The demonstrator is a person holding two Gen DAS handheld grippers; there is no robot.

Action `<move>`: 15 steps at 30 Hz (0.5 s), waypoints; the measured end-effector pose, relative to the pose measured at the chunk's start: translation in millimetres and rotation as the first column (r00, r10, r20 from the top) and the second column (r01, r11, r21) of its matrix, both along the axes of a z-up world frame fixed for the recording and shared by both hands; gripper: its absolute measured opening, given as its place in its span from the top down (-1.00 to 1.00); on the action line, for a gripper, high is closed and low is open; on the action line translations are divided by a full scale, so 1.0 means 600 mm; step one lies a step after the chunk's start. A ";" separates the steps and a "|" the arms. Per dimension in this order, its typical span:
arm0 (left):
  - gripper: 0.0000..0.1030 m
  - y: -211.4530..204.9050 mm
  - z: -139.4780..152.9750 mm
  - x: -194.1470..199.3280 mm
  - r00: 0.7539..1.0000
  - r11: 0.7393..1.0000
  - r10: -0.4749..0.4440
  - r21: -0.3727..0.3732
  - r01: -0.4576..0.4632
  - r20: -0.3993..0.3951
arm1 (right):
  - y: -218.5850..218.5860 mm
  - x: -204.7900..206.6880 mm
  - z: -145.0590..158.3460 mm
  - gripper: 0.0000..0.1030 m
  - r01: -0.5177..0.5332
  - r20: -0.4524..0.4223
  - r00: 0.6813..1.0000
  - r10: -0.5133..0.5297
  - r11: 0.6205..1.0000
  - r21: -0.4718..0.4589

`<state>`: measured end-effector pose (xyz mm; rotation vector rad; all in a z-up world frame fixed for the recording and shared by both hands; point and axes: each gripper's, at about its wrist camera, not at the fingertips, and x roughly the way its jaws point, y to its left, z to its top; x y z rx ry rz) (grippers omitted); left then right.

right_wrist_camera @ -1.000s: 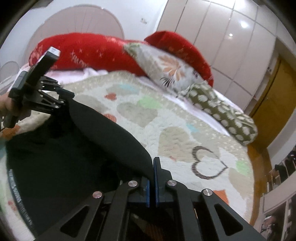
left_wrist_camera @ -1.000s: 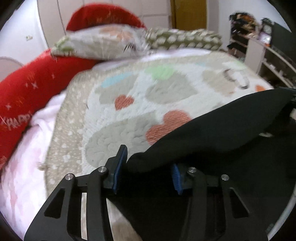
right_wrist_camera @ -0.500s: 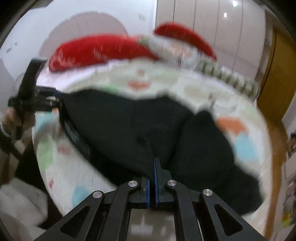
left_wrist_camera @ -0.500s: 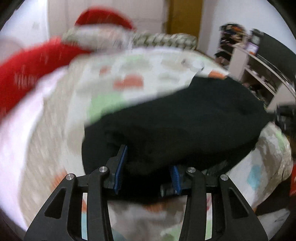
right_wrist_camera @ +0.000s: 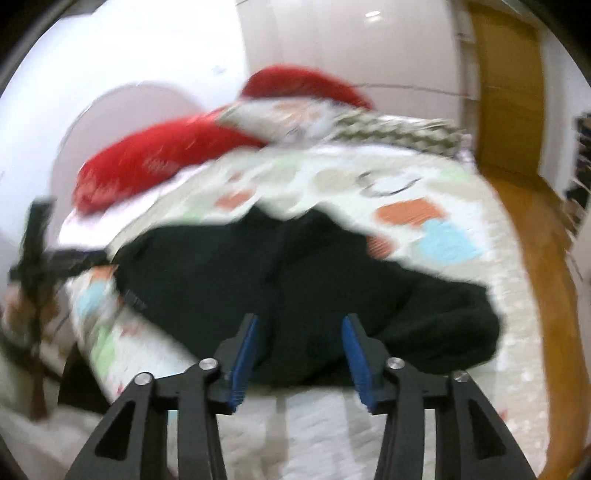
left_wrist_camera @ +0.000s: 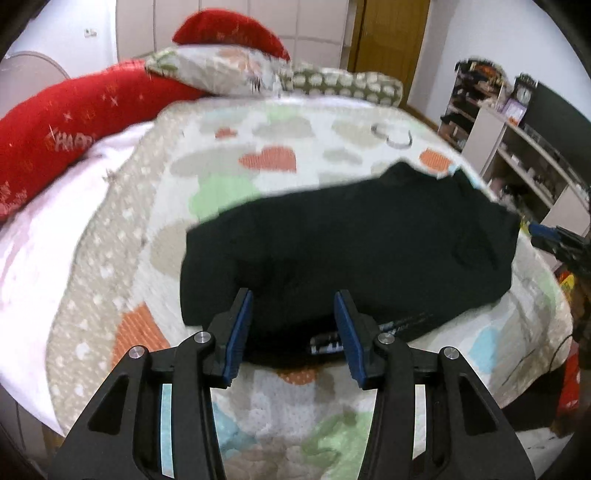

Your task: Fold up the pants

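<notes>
Left wrist: pants point(left_wrist_camera: 347, 251) before parted jaws

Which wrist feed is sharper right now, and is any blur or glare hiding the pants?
Left wrist view: mostly sharp, black pants clear on the quilt, edges fisheye-bent. Right wrist view: motion-smeared throughout, pants a dark featureless mass; only a small ceiling-light reflection on the wardrobe, nowhere near the pants.

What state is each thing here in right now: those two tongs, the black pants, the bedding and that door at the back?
Left tongs: open, holding nothing, at the near edge of the pants.
Right tongs: open, holding nothing.
Black pants: folded over, lying on the quilt, let go.
Heart quilt: spread over the bed.
Red pillows: piled at the head of the bed.
Wooden door: shut, as far as the view shows.
</notes>
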<state>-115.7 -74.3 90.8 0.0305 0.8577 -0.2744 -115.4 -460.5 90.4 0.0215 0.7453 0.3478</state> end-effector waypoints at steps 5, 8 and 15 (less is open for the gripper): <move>-0.10 0.004 0.016 0.015 0.999 0.999 0.025 -0.040 -0.023 0.040 | -0.069 0.086 -0.027 0.11 0.182 -0.089 0.981 -0.174 0.978 0.098; -0.10 0.007 0.001 0.034 0.999 0.996 0.040 -0.079 -0.039 0.007 | -0.078 0.128 -0.062 0.11 0.209 -0.165 0.968 -0.188 0.970 0.122; -0.10 -0.008 -0.062 0.068 0.990 0.991 0.061 -0.114 -0.075 -0.124 | -0.084 0.181 -0.121 0.63 0.261 -0.219 0.952 -0.214 0.941 0.214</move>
